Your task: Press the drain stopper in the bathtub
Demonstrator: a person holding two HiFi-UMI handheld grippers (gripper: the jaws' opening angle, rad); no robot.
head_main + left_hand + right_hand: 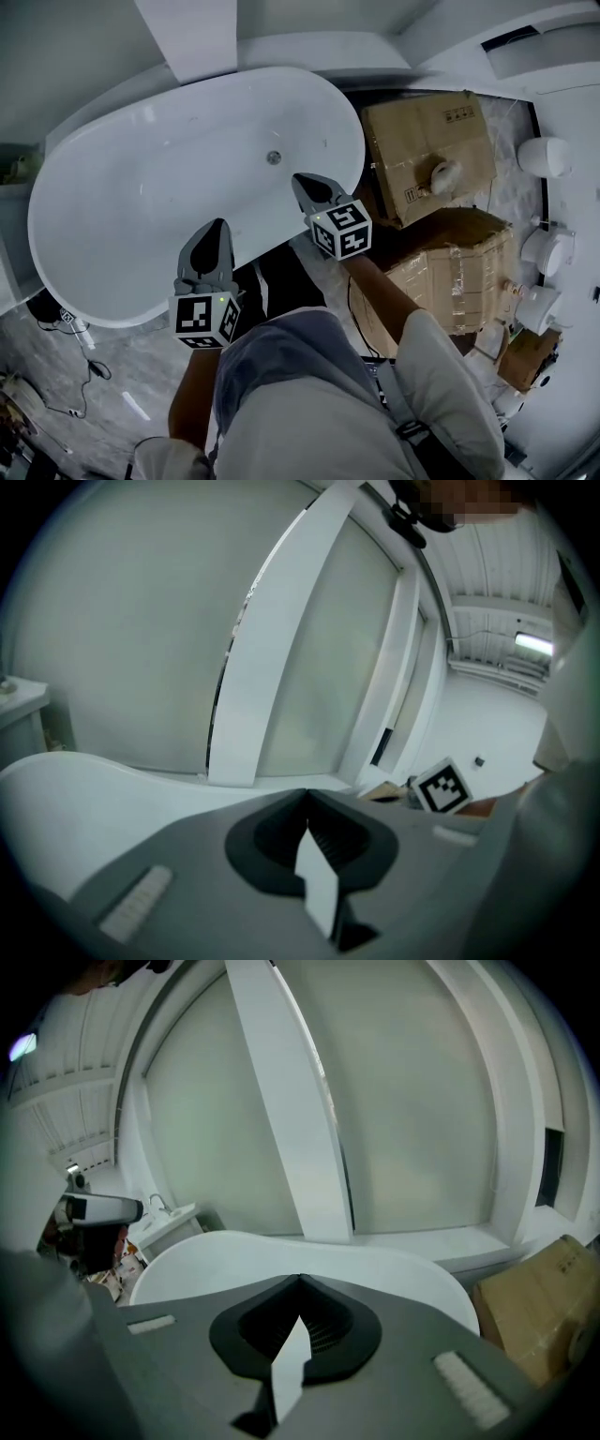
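Observation:
A white oval bathtub (122,197) fills the upper left of the head view. Its small round metal drain stopper (274,157) sits in the tub floor toward the right end. My right gripper (303,182) is shut and empty, its tip over the tub's near rim, just below and right of the stopper. Lower down, my left gripper (217,227) is shut too, holding nothing, above the tub's near side. The left gripper view shows closed jaws (306,795) over the tub rim (84,778). In the right gripper view the closed jaws (300,1281) point across the tub (281,1252); the stopper is hidden there.
Taped cardboard boxes (427,150) (455,272) stand right of the tub. White ceramic fixtures (544,157) line the far right. A white panel (192,37) leans behind the tub. Cables (84,370) lie on the marble floor at lower left.

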